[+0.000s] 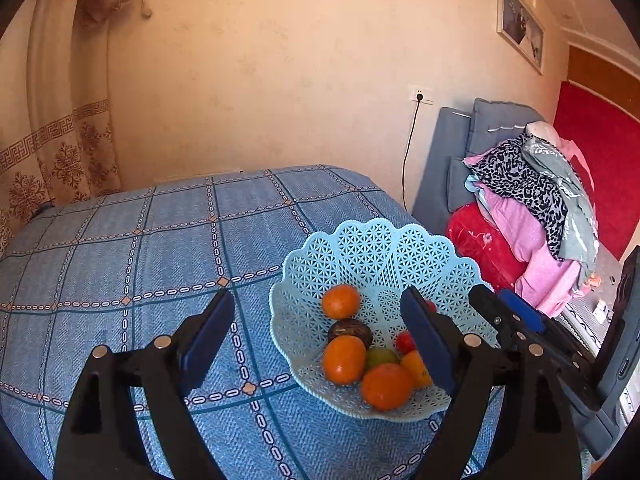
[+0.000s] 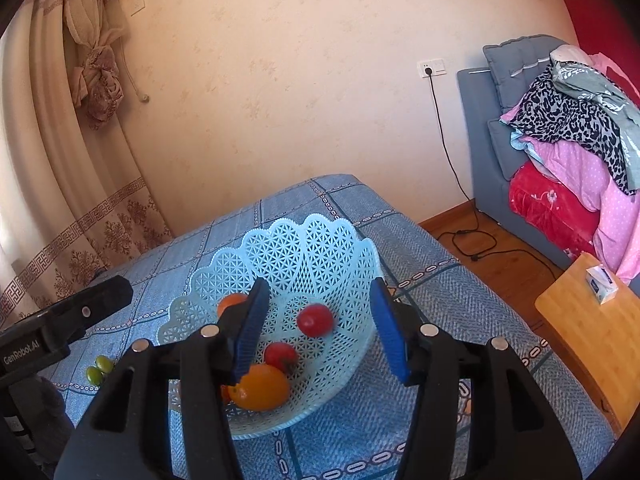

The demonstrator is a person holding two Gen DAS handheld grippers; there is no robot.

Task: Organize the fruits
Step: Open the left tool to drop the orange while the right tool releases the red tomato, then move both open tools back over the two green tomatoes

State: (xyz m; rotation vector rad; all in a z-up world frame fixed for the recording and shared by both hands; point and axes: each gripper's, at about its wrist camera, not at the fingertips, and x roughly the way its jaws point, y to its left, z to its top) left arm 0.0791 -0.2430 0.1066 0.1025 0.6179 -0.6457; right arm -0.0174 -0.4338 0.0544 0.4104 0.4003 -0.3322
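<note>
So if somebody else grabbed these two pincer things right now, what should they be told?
Left gripper: open, empty, above the basket's left side.
Right gripper: open, empty, over the basket.
Light blue basket on the blue cloth holds oranges, a dark fruit, red tomatoes and a yellow-orange fruit.
Left to do: green grapes lie on the cloth outside the basket.

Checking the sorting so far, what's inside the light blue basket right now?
The basket holds three oranges, a dark brown fruit, a green one, a yellow-orange one and two red tomatoes. Anything beneath them is hidden.
</note>
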